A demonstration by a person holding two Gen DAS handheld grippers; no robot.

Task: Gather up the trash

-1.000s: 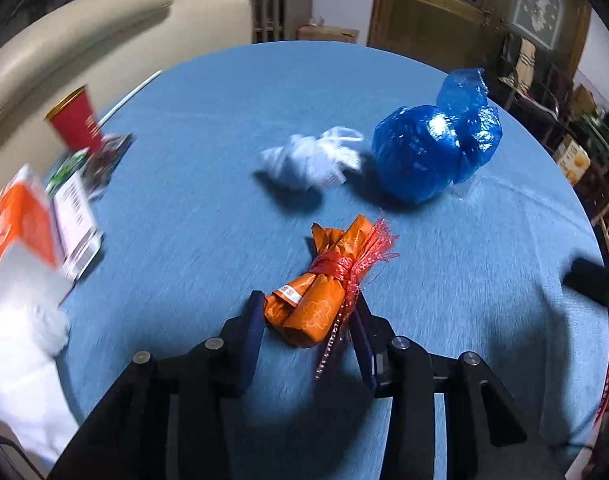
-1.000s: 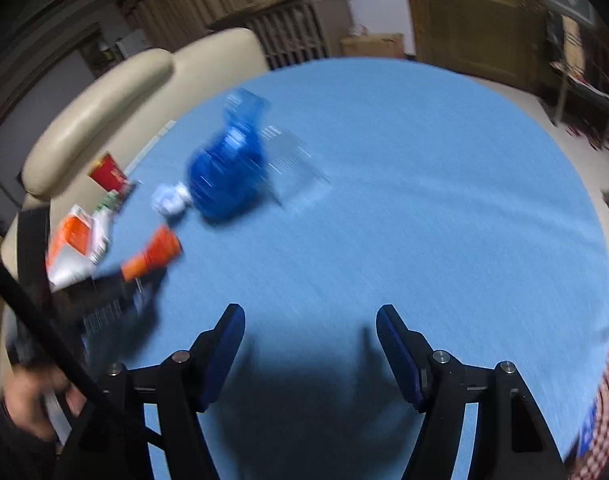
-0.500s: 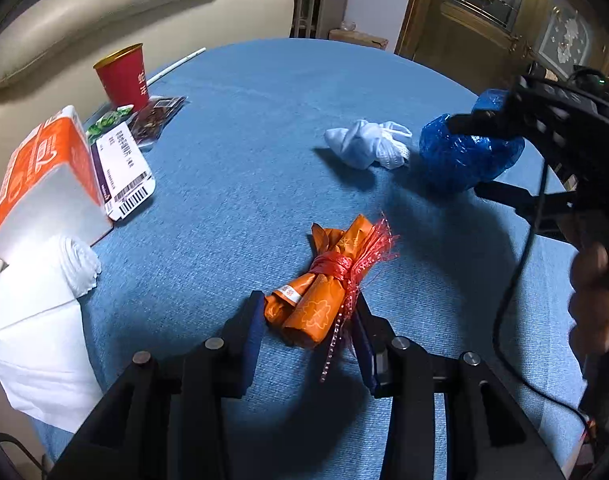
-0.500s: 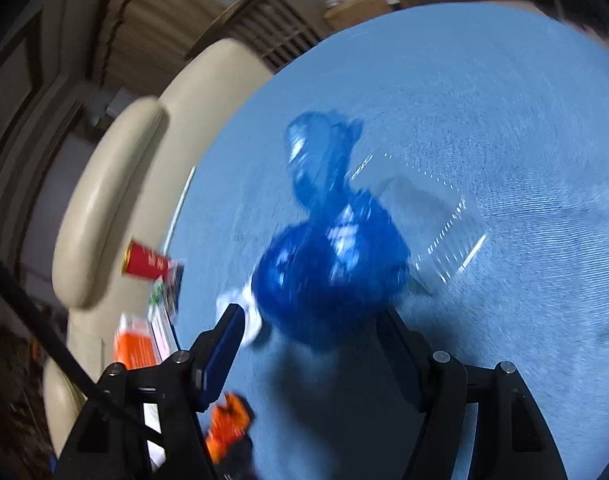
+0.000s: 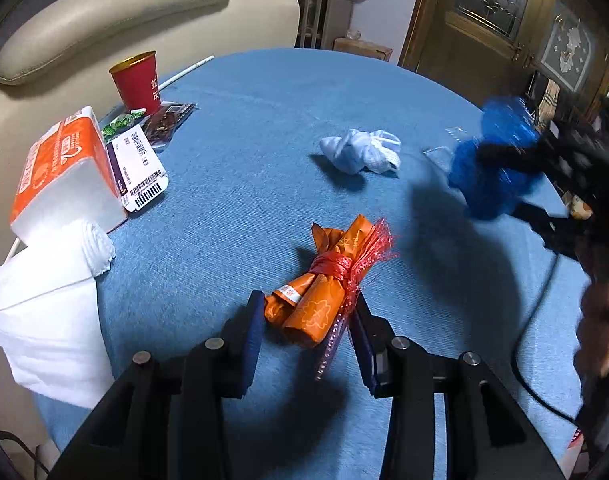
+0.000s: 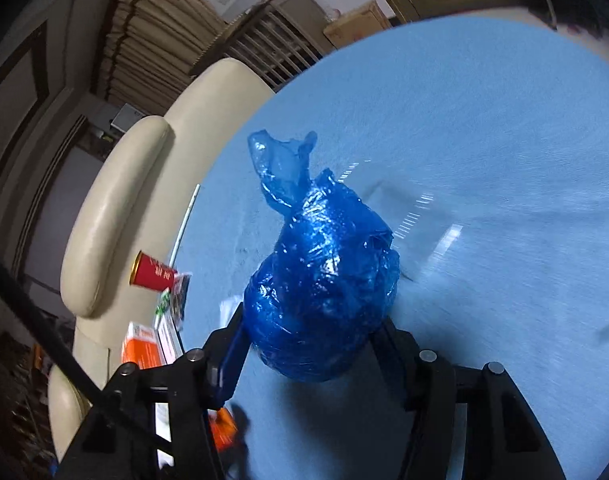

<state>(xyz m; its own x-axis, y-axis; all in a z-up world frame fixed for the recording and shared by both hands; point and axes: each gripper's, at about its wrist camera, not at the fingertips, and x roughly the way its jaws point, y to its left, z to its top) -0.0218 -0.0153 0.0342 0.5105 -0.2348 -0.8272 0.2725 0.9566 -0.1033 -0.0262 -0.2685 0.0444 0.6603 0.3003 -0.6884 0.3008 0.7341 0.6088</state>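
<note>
The left gripper [image 5: 306,332] is clamped on the orange wrapper bundle [image 5: 328,288], tied at its waist with red raffia, low at about 6 o'clock in the left wrist view. The bundle looks light and crushable, and its glossy skin could slide, so the tied waist seems the surest place to pinch.

In the right wrist view the right gripper [image 6: 310,344] is closing around the blue plastic bag [image 6: 324,292]; its belly sits between the jaws, the left pad against it, the right pad hidden behind it. The bag appears soft, thin and slippery, likely to give under pressure; the knotted neck toward 11 o'clock would hold better than the bulging body.

A white crumpled wad [image 5: 360,152] lies loose on the blue surface [image 5: 264,128] at about 1 o'clock.
</note>
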